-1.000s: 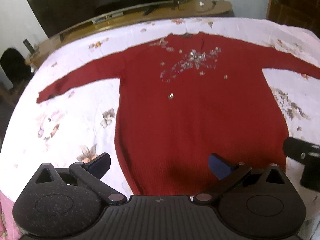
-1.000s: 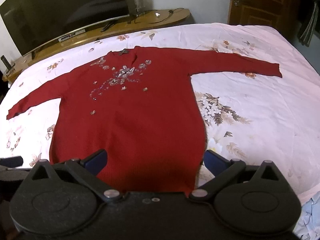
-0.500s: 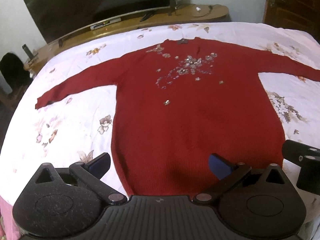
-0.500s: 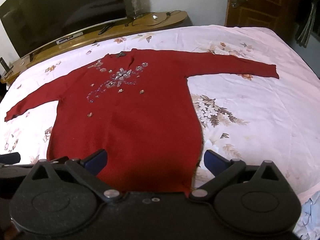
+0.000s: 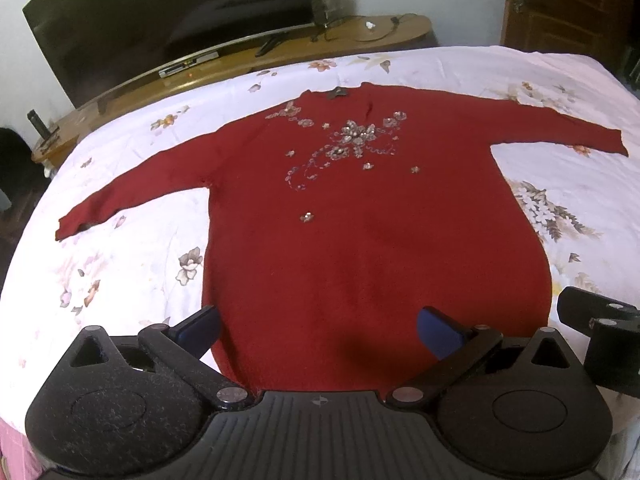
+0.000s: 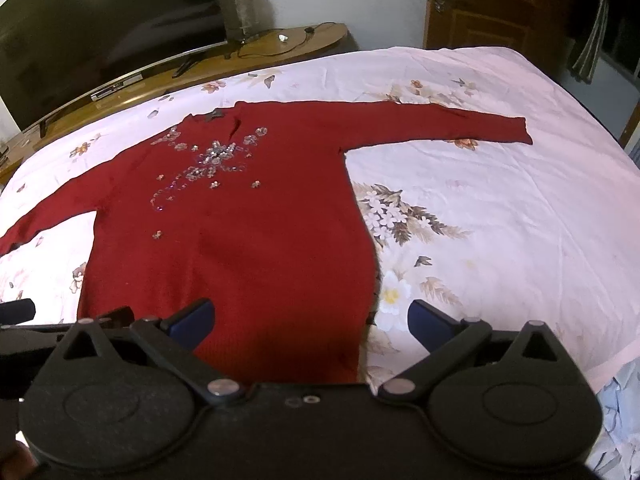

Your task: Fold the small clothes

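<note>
Pulling back over the last second, both my grippers now sit farther from the red sweater point(image 5: 372, 248), so more of it fits in view: in the left wrist camera the far right cuff, cut off before, now shows whole.

From the left wrist camera, my left gripper point(image 5: 318, 330) hangs over the sweater's hem with its blue fingers point(image 5: 198, 328) spread wide and nothing between them. The sweater lies flat and face up on the floral bedsheet point(image 5: 120, 264), both sleeves stretched out to the sides, the neckline pointing away from me toward the television point(image 5: 168, 20) on its wooden stand. Silvery sequin embroidery point(image 5: 352, 140) spreads across the chest. At the right edge a black piece of my right gripper point(image 5: 600, 344) pokes in, just beside the hem's right corner.

From the right wrist camera, my right gripper point(image 6: 310, 324) is likewise wide and empty, hovering above the sweater's point(image 6: 240, 240) lower right corner, one finger over the cloth and the other over bare bedsheet point(image 6: 500, 220). The right sleeve point(image 6: 440, 124) reaches out toward the wooden door point(image 6: 500, 4). Part of my left gripper point(image 6: 24, 320) shows at the left edge.
</note>
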`<act>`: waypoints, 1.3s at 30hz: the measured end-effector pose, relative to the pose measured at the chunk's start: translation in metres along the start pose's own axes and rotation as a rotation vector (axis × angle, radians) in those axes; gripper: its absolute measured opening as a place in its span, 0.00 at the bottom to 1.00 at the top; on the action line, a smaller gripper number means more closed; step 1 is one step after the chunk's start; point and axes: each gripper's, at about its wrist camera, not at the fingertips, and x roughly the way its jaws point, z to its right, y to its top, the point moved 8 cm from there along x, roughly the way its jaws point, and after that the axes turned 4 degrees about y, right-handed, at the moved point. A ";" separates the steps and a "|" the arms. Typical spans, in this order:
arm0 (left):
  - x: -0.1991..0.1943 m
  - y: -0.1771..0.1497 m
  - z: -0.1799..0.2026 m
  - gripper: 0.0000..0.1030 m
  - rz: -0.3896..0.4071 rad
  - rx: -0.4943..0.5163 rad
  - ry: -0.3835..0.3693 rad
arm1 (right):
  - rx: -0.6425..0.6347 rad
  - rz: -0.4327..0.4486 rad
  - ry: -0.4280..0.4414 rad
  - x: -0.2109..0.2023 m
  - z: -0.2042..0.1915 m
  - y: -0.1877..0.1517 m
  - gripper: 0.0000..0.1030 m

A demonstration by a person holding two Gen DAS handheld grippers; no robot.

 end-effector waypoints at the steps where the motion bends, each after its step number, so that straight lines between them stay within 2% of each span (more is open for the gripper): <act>1: 0.000 0.000 0.000 1.00 0.006 -0.001 0.002 | 0.001 -0.001 -0.001 0.000 0.000 -0.001 0.99; 22: 0.013 0.014 -0.006 1.00 -0.012 -0.029 0.012 | 0.028 0.050 0.020 -0.001 0.003 0.013 0.99; 39: 0.045 0.035 0.001 1.00 -0.040 -0.057 0.039 | 0.003 0.048 0.016 0.027 0.013 0.039 0.99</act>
